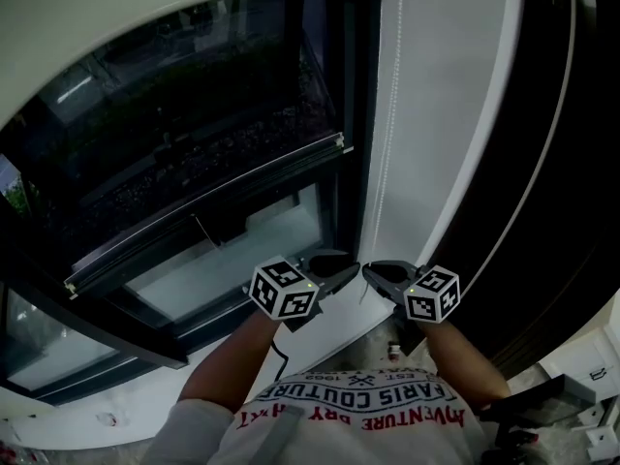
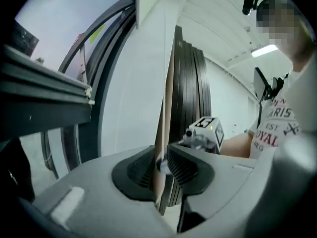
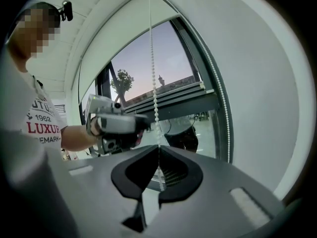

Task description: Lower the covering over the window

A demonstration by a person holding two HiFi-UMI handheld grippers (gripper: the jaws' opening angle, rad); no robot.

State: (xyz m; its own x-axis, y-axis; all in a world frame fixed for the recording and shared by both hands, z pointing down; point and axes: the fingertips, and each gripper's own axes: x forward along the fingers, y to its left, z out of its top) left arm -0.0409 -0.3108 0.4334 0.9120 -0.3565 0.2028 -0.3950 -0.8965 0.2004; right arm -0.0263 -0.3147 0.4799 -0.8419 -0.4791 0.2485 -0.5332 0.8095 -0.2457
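Note:
The window's roller blind hangs partly down, its bottom bar (image 1: 208, 213) crossing the dark glass. The white bead chain (image 1: 390, 124) drops along the window frame's right side. My right gripper (image 1: 376, 271) is shut on that chain (image 3: 154, 83), which runs straight down into its closed jaws (image 3: 159, 162). A second strand (image 3: 219, 98) hangs along the frame. My left gripper (image 1: 347, 271) is level with the right one and just to its left, tips nearly meeting. Its jaws (image 2: 162, 165) stand a little apart, and I see no chain pinched between them.
A white wall strip (image 1: 436, 114) separates the window from dark curved frames (image 1: 552, 201) on the right. The blind's housing (image 1: 194, 8) arches over the top. White pieces (image 1: 593, 395) lie on the floor at the lower right, and the person's printed shirt (image 1: 358, 410) fills the bottom.

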